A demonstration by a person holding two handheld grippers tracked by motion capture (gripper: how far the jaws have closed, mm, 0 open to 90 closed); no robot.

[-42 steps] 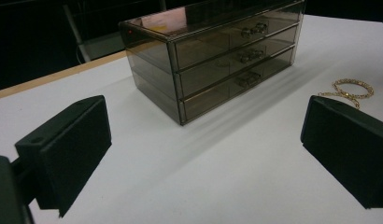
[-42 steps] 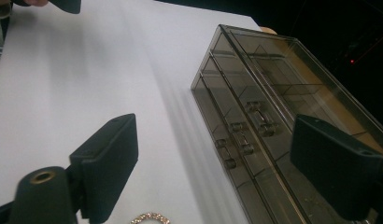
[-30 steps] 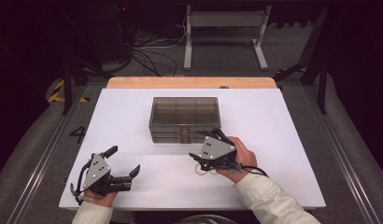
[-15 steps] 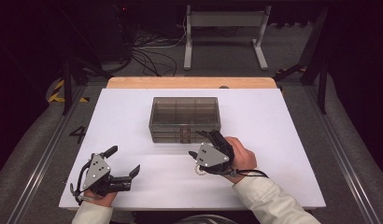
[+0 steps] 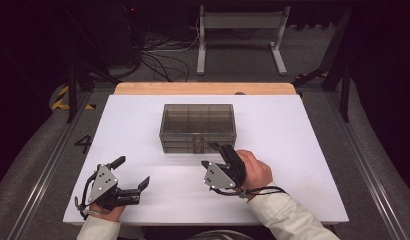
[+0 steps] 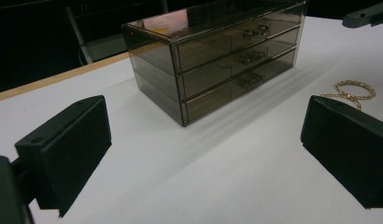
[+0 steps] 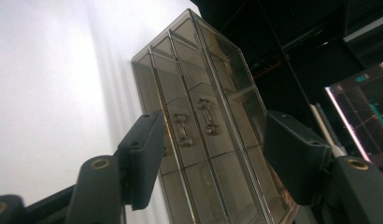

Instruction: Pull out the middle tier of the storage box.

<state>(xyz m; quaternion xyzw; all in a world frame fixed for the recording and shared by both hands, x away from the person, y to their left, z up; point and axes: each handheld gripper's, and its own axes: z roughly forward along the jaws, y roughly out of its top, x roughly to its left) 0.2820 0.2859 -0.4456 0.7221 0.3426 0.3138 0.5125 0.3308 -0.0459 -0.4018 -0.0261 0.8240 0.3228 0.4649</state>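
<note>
A smoky see-through box of three drawers point(image 5: 198, 120) stands in the middle of the white table point(image 5: 303, 150), its handles facing me. My right gripper point(image 5: 211, 156) lies rolled on its side just in front of the box, on the right of its front. Its jaws have just been closing and stand open with nothing between them. In the right gripper view point(image 7: 210, 135) the drawer handles point(image 7: 208, 116) lie a little beyond the jaws. My left gripper point(image 5: 131, 171) rests open near the front left edge. Its own view point(image 6: 203, 121) takes in the box point(image 6: 217, 60) and a gold chain point(image 6: 351, 91) on the table.
A wooden strip point(image 5: 203, 88) runs along the table's far edge. Beyond it the floor holds cables point(image 5: 163, 60) and a metal stand point(image 5: 240, 30). White surface lies bare to the left, right and front of the box.
My right hand has rolled the gripper onto its side and edged it toward the drawer fronts, with its jaws narrower than before. The left gripper has kept still.
</note>
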